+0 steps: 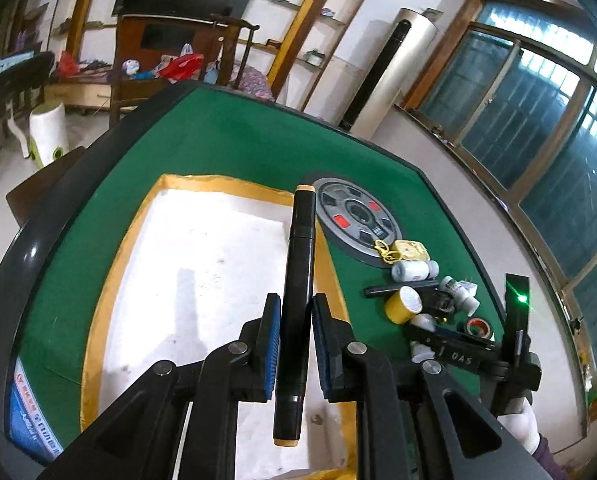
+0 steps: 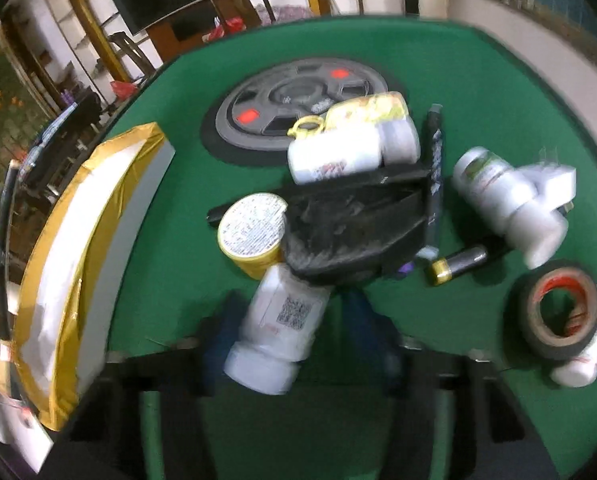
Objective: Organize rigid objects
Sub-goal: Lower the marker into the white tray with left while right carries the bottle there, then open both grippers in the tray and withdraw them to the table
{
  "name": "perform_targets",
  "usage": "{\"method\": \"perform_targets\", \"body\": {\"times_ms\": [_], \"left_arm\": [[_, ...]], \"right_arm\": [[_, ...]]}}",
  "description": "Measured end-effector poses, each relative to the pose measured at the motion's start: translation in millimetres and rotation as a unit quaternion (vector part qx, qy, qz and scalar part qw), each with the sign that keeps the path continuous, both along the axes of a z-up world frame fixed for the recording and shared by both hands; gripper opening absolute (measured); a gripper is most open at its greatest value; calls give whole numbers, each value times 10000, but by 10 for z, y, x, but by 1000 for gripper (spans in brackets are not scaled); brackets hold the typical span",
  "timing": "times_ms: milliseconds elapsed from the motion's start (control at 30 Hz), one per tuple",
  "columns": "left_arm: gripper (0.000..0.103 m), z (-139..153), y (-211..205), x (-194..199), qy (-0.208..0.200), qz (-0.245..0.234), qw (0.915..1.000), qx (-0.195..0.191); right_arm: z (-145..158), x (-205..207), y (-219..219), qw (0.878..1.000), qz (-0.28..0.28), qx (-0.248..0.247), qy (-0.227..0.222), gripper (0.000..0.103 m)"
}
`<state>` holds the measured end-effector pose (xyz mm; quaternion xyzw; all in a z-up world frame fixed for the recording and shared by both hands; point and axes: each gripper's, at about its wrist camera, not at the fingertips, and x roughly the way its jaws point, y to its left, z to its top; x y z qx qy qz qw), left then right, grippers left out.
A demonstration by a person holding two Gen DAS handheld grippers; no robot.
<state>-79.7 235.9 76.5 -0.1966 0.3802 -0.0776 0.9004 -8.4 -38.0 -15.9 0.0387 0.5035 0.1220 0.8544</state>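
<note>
The left gripper point(image 1: 294, 344) is clamped on a black marker point(image 1: 296, 304) above the white, yellow-edged box point(image 1: 202, 280) on the green table point(image 1: 238, 140). The right gripper point(image 2: 294, 320) straddles a white bottle point(image 2: 278, 320) in the pile beside the box; motion blur hides whether it grips the bottle.

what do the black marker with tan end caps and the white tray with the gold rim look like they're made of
Black marker with tan end caps: likely hard plastic; smooth glossy barrel with highlights.
White tray with gold rim: looks like foam or cardboard, matte and scuffed; the rim resembles shiny, wrinkled gold tape.
</note>
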Motion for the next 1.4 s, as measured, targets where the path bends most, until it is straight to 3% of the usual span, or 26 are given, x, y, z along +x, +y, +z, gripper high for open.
{"method": "perform_targets", "body": {"times_ms": [167,333,533,700,833,1167,1233,1333,1400], "left_arm": [[15,-87,131,27,97,66,9999,-92],[15,-134,257,131,252,146,9994,-193],[15,-238,395,481,613,192,9973,-346],[15,-399,412,786,908,305,9946,-394],[15,-546,437,963,1080,378,9918,-575],[16,-752,473,1035,1181,377,9864,-1075],[22,-750,520,1037,1200,422,9850,-1163],[42,-736,595,987,1190,540,9835,-1248],[44,-700,654,903,1152,623,9828,-1301]], "right_arm": [[49,-156,-67,9997,121,204,114,43],[370,-378,30,9966,418,710,-53,43],[725,-174,592,9863,1095,1234,-14,43],[767,120,1217,9852,1409,974,53,43],[623,414,1601,9892,1376,497,57,43],[362,725,1889,9900,1412,-20,18,42],[377,747,1916,9894,1448,-56,9,42],[391,782,1876,9897,1428,2,-23,44],[425,786,1831,9898,1414,147,-42,51]]}}
